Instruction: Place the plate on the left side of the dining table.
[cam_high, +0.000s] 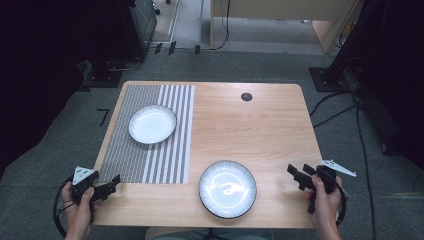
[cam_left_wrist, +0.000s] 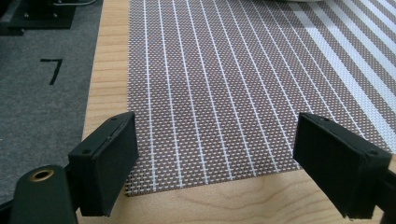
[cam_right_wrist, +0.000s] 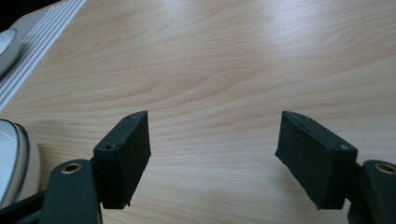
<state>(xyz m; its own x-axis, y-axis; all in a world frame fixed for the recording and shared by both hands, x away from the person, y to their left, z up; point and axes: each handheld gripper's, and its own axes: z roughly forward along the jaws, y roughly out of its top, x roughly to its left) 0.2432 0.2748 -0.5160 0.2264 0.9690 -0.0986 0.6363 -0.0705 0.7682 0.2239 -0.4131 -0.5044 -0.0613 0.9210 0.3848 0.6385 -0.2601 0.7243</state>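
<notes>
both grippers idle at the near table edge

meanwhile the left gripper (cam_high: 114, 183) sits at the near-left corner, jaws spread wide over the striped placemat (cam_high: 145, 132), holding nothing. the right gripper (cam_high: 298, 173) hovers at the near-right edge, jaws likewise apart and empty. a white plate (cam_high: 152, 124) rests on the placemat; a dark-rimmed plate (cam_high: 227, 188) lies on bare wooden table (cam_high: 260, 125) between the grippers.
</notes>
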